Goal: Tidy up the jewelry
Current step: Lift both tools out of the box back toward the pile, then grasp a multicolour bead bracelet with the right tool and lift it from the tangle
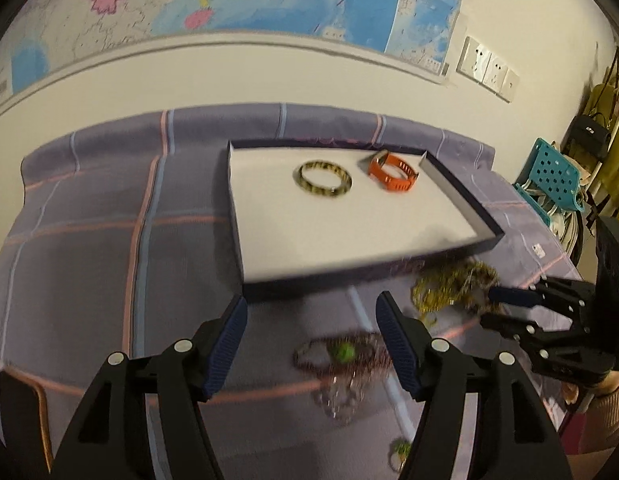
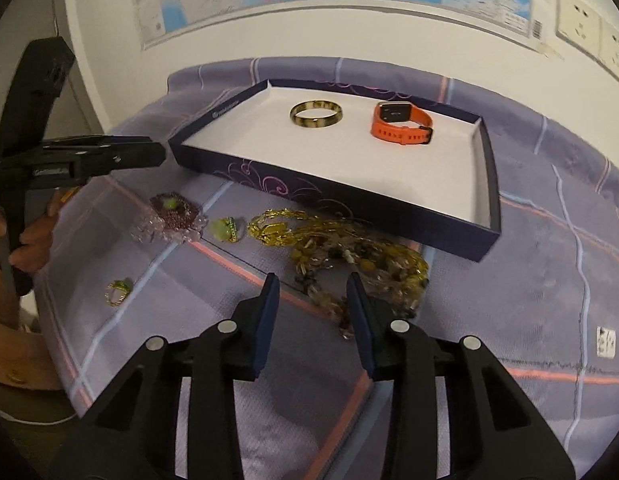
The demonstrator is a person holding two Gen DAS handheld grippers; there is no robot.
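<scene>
**A:** Where does the jewelry lie?

**B:** Your shallow dark tray sits on the bench under a purple checked cloth. On its white floor a mottled bangle lies beside an orange watch, near each other but apart. In front of the tray, on the cloth, sprawls a heap of gold bead necklaces; left of it a small green piece, a clear-and-maroon beaded bracelet, and a green-stoned ring nearer you.

**A:** And the tools?

**B:** Your left hand-held gripper hangs over the cloth just short of the tray, fingers wide apart, nothing between them. Your right hand-held gripper has its jaws parted above the near edge of the necklace heap, pads clear of the beads.
</scene>
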